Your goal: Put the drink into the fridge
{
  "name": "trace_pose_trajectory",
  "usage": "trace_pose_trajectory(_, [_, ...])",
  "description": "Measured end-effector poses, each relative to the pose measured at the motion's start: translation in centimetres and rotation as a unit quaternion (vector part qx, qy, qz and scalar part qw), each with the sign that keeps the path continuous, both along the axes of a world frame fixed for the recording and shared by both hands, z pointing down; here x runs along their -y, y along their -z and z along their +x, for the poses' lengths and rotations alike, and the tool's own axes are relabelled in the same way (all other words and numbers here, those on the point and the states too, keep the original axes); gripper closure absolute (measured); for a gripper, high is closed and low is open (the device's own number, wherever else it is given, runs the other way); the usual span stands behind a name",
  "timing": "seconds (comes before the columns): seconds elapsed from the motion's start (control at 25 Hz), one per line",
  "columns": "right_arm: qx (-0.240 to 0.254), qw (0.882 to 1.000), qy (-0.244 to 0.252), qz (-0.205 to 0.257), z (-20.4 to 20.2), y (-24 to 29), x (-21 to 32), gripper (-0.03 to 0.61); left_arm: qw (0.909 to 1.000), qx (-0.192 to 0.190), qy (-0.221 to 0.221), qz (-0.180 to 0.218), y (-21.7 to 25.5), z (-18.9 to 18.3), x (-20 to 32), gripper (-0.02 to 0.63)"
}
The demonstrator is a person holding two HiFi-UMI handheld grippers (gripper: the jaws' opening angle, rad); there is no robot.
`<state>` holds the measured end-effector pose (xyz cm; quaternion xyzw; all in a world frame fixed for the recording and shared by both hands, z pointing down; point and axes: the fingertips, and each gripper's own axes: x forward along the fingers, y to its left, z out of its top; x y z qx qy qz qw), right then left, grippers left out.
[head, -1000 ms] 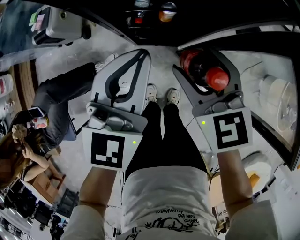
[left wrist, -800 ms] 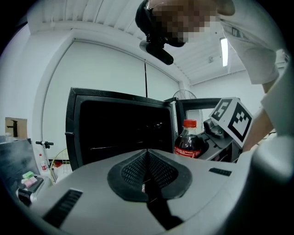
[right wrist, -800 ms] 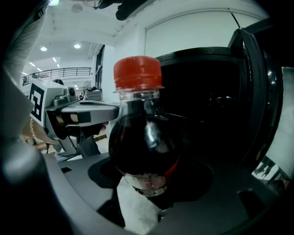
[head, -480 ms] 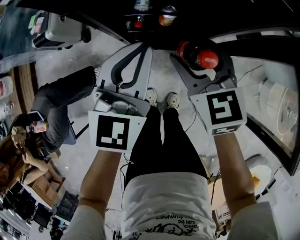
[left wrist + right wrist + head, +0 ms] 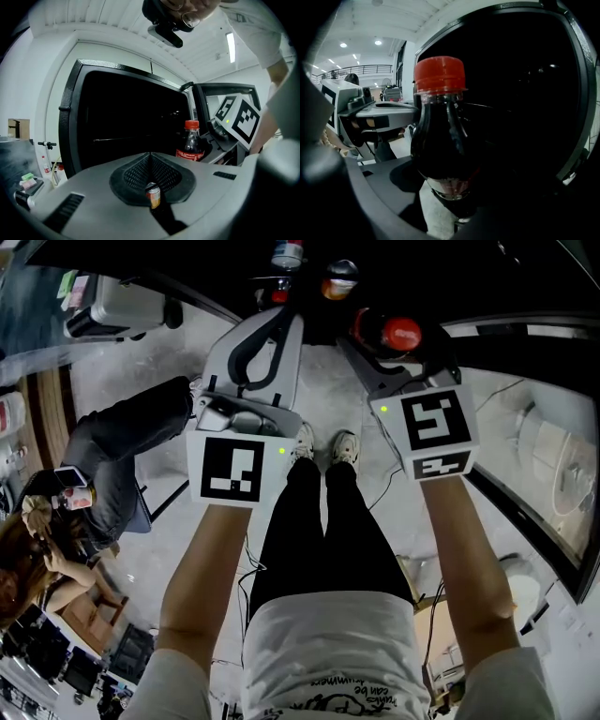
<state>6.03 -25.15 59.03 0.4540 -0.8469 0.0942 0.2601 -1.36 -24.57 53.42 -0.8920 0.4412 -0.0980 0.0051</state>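
fridge interior (image 5: pixel 525 93): too dark to read | bottle (image 5: pixel 440 140): base hidden behind jaws | can (image 5: pixel 152 196): label too small

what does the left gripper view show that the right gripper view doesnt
Only the left gripper view: the left tool with its jaws together, a small orange can seen through the gap below the tips, and the right tool from outside with its marker cube.
Only the right gripper view: the left tool's side, and round ceiling lights.
Both: the red-capped cola bottle clamped in the right tool, in front of the dark, black-framed fridge.
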Motion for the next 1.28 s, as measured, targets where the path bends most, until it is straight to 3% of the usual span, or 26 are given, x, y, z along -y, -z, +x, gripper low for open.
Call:
trace_pose_trajectory(0.72, [-0.005,1.0,-0.02,-0.013,0.5,-3.3,6.5,0.264,0.9986,-0.034,0.011,-0.038,-3.1,1.7,4.9,0.592])
trace_pose_trajectory(0.84, [-0.006,1.0,-0.026,-0.016,0.4,-3.9,7.3,0.264,0.9986,-0.042,0.012,-0.029,-3.0,1.7,6.0,0.592])
trace_pose_trajectory(1.28, [0.005,0.998,-0.05,-0.021,1.3,-5.8,10.4,0.264,0.9998,-0.007,0.016,-0.007,-3.7,2.2,8.3,0.592])
